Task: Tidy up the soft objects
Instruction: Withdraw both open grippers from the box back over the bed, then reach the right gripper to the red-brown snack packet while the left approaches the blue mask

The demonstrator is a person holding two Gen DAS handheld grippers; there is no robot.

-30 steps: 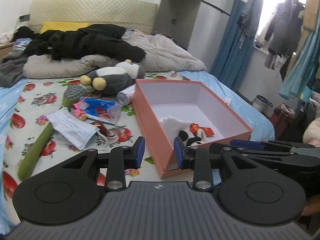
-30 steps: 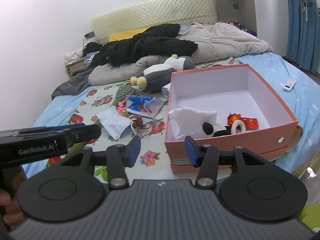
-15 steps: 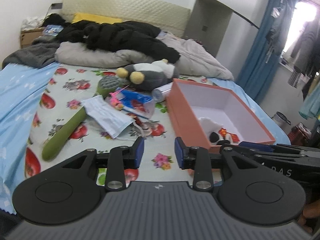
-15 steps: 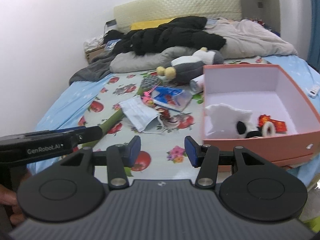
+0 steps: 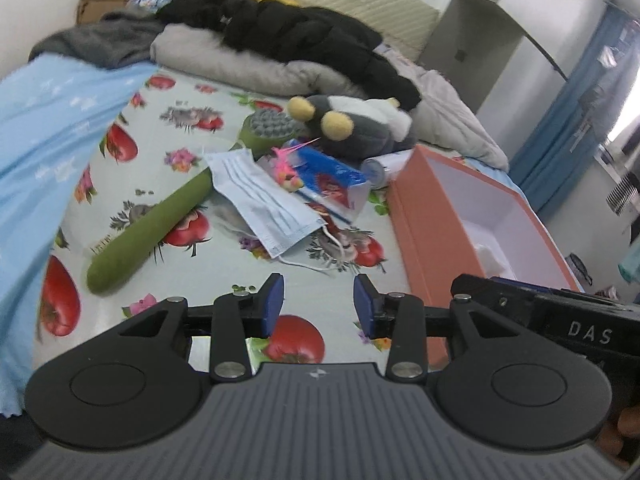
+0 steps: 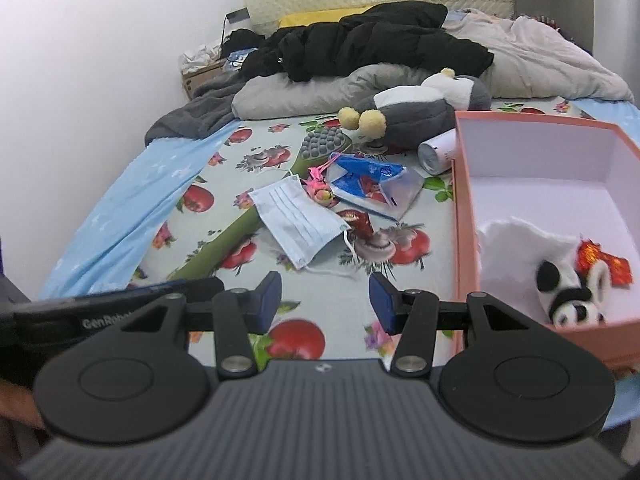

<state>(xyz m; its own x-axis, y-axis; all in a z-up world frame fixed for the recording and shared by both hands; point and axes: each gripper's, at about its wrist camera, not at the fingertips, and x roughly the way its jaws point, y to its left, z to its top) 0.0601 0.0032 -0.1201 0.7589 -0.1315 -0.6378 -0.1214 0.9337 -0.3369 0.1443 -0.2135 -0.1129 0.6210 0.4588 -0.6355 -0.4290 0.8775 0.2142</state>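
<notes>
On fruit-print bedsheet point(image 5: 224, 128), scattered soft clutter.

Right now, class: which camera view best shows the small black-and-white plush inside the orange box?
The right wrist view: the small plush lies in plain sight inside the orange box. The left wrist view hides it behind the box wall.

surface: bed point(image 5: 224, 120) with fruit-print sheet, blue cover along its left edge | near middle: face mask point(image 5: 264, 200) overlapping green long-handled brush point(image 5: 148, 224), blue packet point(image 5: 332, 178) | behind: grey plush toy point(image 5: 356, 126), white tube point(image 6: 438, 152) | right: orange box point(image 6: 466, 216) | far end: grey pillow point(image 6: 304, 88), black jacket point(image 6: 368, 40)
</notes>
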